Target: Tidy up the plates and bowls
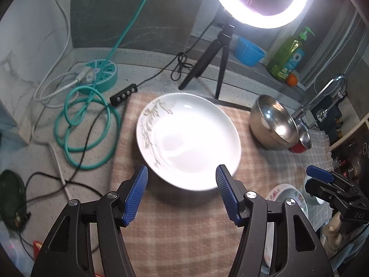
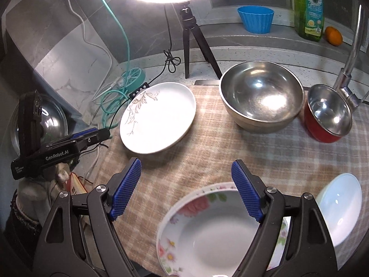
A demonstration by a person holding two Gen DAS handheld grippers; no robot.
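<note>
A white plate with a leaf pattern [image 1: 188, 140] lies on the checked cloth [image 1: 184, 230]; it also shows in the right wrist view [image 2: 159, 117]. My left gripper [image 1: 182, 194] is open and empty just short of the plate's near rim. My right gripper [image 2: 186, 187] is open and empty above a floral bowl [image 2: 219, 235], its right finger over the bowl's rim. A large steel bowl [image 2: 261, 99], a red steel-lined bowl [image 2: 328, 115] and a pale blue bowl [image 2: 341, 207] stand on the cloth.
A ring light on a black tripod [image 2: 196, 39] stands behind the cloth. Teal cable coils [image 1: 85, 124] and a round power strip [image 1: 101, 73] lie at left. A blue cup [image 2: 256, 18], green soap bottle [image 2: 310, 7], orange [image 2: 333, 35] and faucet [image 2: 350, 69] stand at the back right.
</note>
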